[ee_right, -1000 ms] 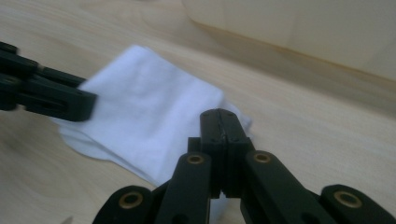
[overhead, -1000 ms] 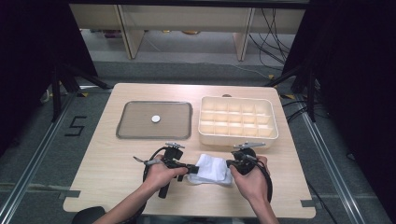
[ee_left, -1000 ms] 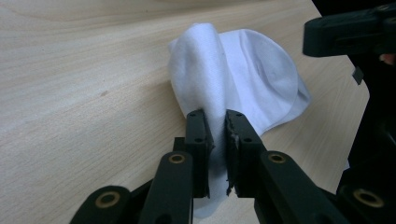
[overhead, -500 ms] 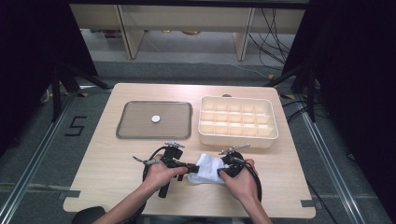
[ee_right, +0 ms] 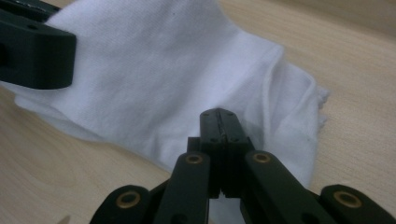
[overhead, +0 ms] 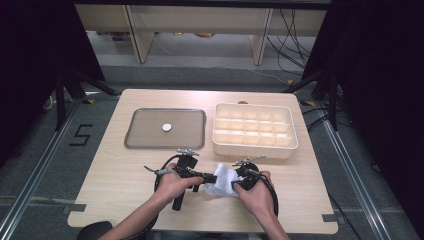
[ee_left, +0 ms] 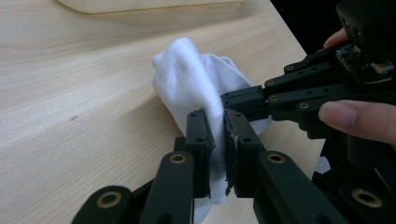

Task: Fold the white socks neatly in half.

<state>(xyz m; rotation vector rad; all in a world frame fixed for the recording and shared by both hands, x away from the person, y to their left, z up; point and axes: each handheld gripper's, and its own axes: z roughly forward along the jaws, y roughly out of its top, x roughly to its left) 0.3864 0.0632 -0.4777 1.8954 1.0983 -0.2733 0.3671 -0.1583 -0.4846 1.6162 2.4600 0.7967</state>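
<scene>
From the high view, your two hands meet at the near edge of the wooden table (overhead: 115, 175), with a crumpled white cloth (overhead: 220, 181) lying between them. Your left gripper (overhead: 209, 178) reaches in from the cloth's left side and your right gripper (overhead: 234, 183) from its right. Farther back sit a flat grey tray (overhead: 145, 142) holding a small white disc (overhead: 166, 127) and, to its right, a cream compartment box (overhead: 252, 148) (its cells look bare from here).

In the left gripper view, your left gripper (ee_left: 217, 140) has its jaws pinched on a raised fold of the white cloth (ee_left: 191, 79), which stands up off the tabletop between them. The right gripper (ee_left: 243, 100) comes in from the right, its tip against the same cloth.

In the right gripper view, your right gripper (ee_right: 219, 123) has its jaws pressed fully together, their tip lying on the white cloth (ee_right: 159, 65); whether any fabric is caught between them you cannot tell. The left gripper's dark jaw shows at the upper left, on the cloth.
</scene>
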